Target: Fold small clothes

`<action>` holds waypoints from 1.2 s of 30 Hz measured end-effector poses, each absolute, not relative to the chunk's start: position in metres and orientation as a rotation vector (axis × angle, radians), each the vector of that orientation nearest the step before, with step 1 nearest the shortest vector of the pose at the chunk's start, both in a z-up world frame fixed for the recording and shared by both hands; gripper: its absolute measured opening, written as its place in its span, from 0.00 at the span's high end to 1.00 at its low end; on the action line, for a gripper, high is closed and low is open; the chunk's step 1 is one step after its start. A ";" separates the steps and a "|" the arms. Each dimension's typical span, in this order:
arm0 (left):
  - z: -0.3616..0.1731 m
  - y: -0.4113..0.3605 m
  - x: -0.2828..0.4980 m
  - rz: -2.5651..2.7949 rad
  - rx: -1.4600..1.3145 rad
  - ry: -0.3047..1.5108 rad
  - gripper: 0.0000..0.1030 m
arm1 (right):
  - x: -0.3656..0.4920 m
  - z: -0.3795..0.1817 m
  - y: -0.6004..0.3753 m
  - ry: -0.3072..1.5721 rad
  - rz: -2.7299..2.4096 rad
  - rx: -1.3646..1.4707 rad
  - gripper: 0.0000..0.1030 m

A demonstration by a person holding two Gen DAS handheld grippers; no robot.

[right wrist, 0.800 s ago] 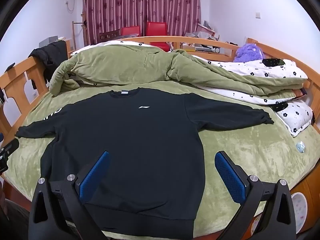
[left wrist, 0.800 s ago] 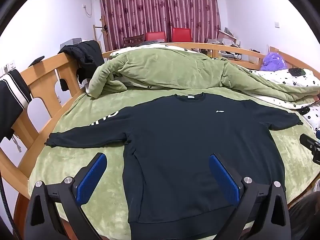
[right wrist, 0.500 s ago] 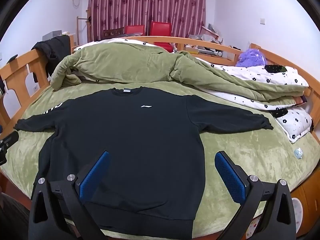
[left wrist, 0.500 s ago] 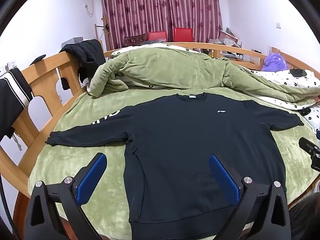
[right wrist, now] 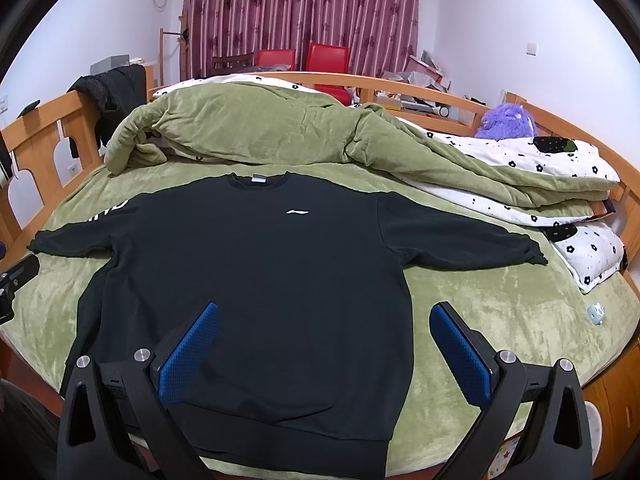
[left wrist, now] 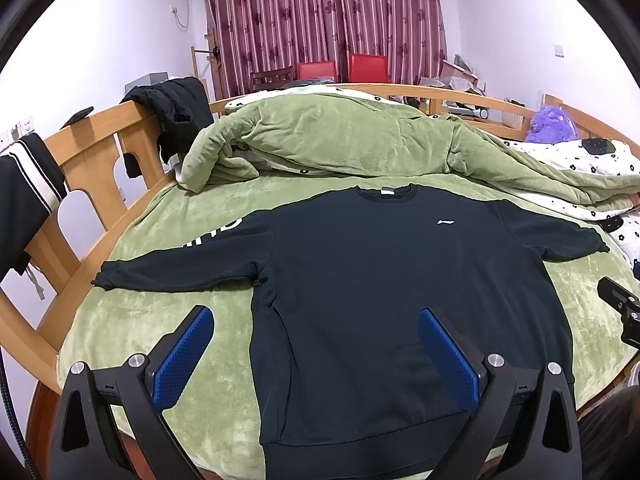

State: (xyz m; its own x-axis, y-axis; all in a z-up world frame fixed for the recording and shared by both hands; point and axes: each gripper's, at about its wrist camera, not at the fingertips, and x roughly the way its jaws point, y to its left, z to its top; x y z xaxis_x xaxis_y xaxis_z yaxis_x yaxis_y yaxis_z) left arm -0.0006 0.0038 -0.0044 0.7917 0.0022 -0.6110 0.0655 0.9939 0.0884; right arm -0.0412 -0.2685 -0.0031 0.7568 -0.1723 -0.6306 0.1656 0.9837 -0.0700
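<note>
Sweatshirt (left wrist: pixel 380 280) in black lies flat and face up on my green bed cover (left wrist: pixel 132 320), collar toward the far side, hem at the near edge, both sleeves spread out to left and right. A small white logo (left wrist: pixel 445 222) sits on its chest, and white lettering runs along the left sleeve, though I cannot read it from this angle.

My left gripper (left wrist: pixel 316 348) hangs above the near left part of the shirt with its blue pads spread wide and nothing between them; the left pad is over bare cover, the right one over the black cloth. My right gripper (right wrist: pixel 334 346) hangs above the near right part, jaws just as wide and empty, its left pad over the shirt and its right pad over the cover just beside the shirt's side seam. Neither touches the cloth.

Beyond the collar a green quilt (left wrist: pixel 340 140) is bunched up across the far side of the bed. A black garment (left wrist: pixel 176 108) hangs over the wooden rail (left wrist: pixel 100 136) at the far left. A purple plush toy (right wrist: pixel 506 120) rests at the far right.
</note>
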 end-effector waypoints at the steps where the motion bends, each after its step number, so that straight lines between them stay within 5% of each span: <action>1: -0.004 0.004 0.000 -0.034 0.107 0.657 0.00 | -0.042 -0.003 -0.268 0.687 -0.184 -0.009 0.00; 36: -0.007 0.031 0.000 -0.026 0.091 0.662 0.00 | -0.046 0.004 -0.269 0.664 -0.199 0.017 0.00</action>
